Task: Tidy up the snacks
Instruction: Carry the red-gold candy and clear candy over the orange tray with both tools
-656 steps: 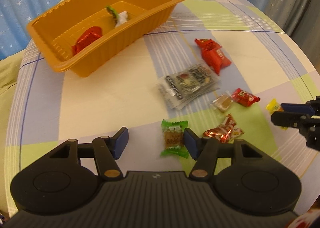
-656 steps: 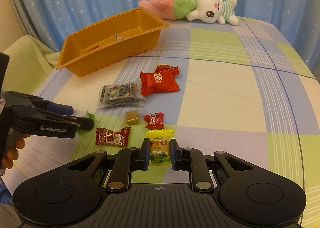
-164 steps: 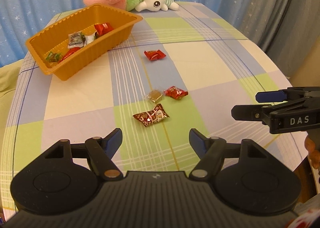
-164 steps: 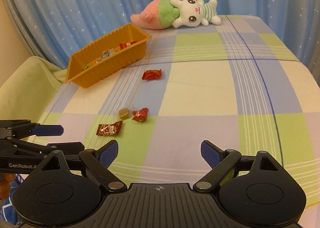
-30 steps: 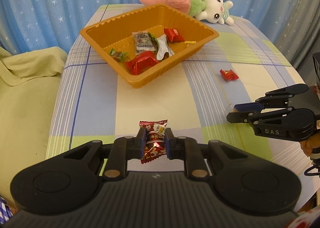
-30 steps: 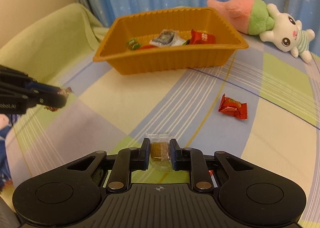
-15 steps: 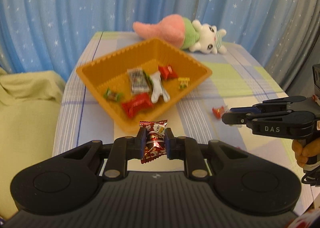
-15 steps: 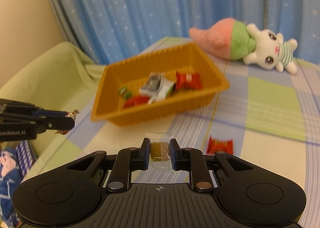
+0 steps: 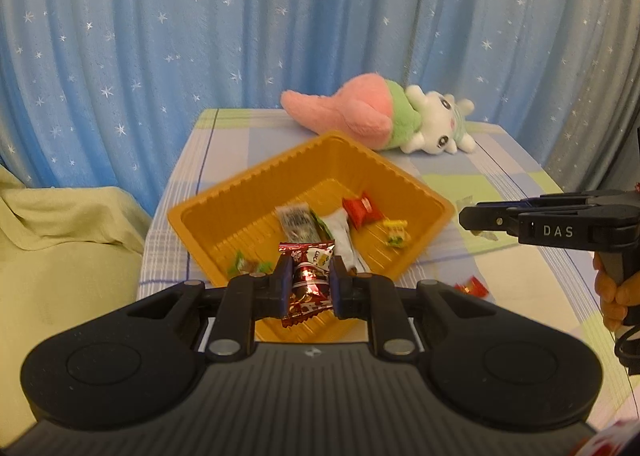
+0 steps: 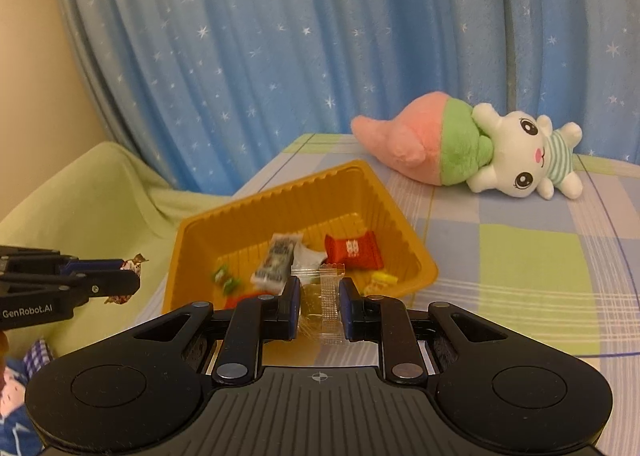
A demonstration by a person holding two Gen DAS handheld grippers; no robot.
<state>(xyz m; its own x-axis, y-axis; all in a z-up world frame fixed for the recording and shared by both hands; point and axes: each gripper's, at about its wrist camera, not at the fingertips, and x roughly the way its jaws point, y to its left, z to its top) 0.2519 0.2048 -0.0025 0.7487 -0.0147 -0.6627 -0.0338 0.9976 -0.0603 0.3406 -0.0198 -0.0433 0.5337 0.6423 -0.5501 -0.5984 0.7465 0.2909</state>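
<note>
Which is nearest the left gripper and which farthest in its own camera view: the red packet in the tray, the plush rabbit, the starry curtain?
1. Red packet, in the orange tray, just beyond the left gripper.
2. Plush rabbit, behind the tray.
3. Starry curtain, at the very back.

Orange tray (image 9: pixel 192 221) w/ several wrapped snacks inside; one red candy (image 9: pixel 472 285) on cloth beside it.

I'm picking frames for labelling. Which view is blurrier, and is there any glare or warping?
Right wrist view: the tray and its snacks are motion-smeared. Left wrist view: tray contents crisp, with glare on the foil candy in the left gripper. Both show fisheye bending, dark corners and warm light.
</note>
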